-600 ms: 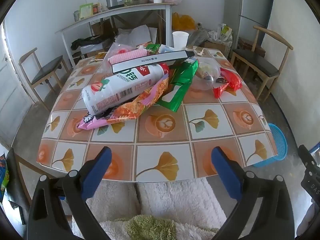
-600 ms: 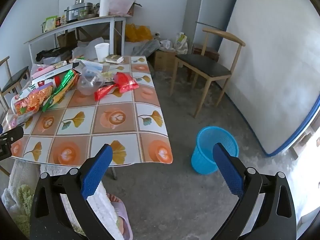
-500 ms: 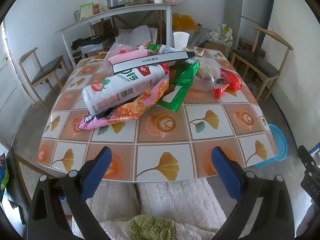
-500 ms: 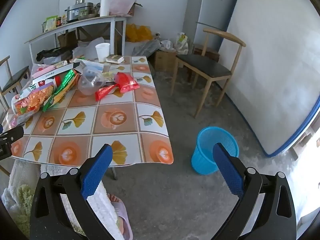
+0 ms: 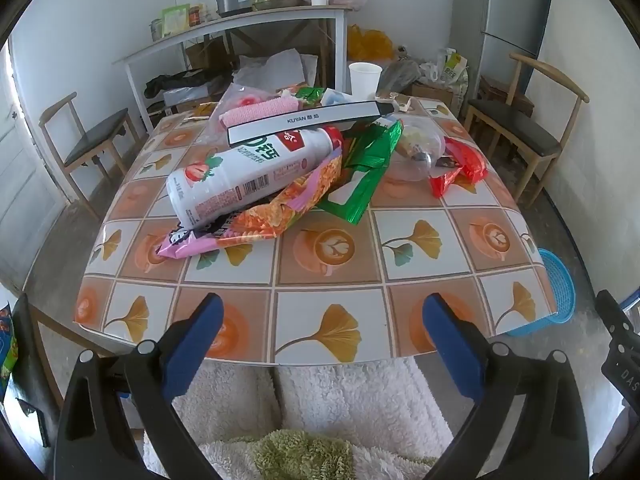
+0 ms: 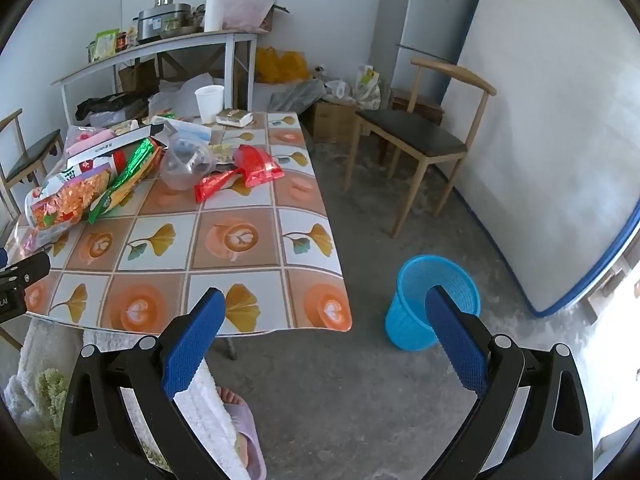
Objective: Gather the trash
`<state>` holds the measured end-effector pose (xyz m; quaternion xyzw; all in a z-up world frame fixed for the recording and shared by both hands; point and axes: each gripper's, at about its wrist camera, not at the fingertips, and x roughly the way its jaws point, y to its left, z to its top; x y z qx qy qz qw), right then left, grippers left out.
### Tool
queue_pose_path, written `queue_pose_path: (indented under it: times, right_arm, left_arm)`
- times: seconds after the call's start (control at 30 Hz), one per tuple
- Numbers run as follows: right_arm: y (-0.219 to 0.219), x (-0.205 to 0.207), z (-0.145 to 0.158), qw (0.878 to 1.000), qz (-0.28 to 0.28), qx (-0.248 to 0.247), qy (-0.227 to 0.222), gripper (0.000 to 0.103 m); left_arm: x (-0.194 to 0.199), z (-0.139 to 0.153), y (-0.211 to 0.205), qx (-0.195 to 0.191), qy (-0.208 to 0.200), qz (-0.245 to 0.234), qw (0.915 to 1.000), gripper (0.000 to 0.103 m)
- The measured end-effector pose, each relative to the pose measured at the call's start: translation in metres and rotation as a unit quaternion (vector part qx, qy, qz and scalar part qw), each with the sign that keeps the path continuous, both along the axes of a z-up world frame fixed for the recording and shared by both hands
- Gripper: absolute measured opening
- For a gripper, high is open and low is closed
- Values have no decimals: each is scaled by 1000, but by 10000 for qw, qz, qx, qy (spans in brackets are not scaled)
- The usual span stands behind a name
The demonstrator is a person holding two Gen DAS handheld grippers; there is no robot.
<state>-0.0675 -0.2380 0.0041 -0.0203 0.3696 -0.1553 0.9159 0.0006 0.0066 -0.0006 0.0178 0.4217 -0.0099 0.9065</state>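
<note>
A heap of trash lies on the tiled table (image 5: pixel 332 336): a white drink bottle (image 5: pixel 248 174) on its side, an orange snack bag (image 5: pixel 272 216), a green wrapper (image 5: pixel 366 172), a red wrapper (image 5: pixel 460 166), a clear plastic cup (image 5: pixel 418 152) and a long white box (image 5: pixel 304 120). My left gripper (image 5: pixel 320 322) is open and empty at the table's near edge. My right gripper (image 6: pixel 326 314) is open and empty, to the right of the table, above the floor. A blue waste basket (image 6: pixel 434 300) stands on the floor right of the table; it also shows in the left wrist view (image 5: pixel 558 288).
A white paper cup (image 6: pixel 209 103) and a small box (image 6: pixel 234 117) sit at the table's far end. Wooden chairs stand at the right (image 6: pixel 424 136) and left (image 5: pixel 94 140). A cluttered shelf table (image 5: pixel 240 28) and a fridge (image 6: pixel 424 24) are behind. A white towel lies over the person's lap (image 5: pixel 320 404).
Both views have shifted very slightly; the grippers stay open and nothing on the table has moved.
</note>
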Motion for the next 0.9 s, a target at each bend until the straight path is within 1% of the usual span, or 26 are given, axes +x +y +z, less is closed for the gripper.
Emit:
queue_pose_path:
  times: [0.9]
  right_arm:
    - [1,0,1,10000,24,-7,-9,96]
  left_arm:
    - [2,-1,-2,-15,12,0,10000,98]
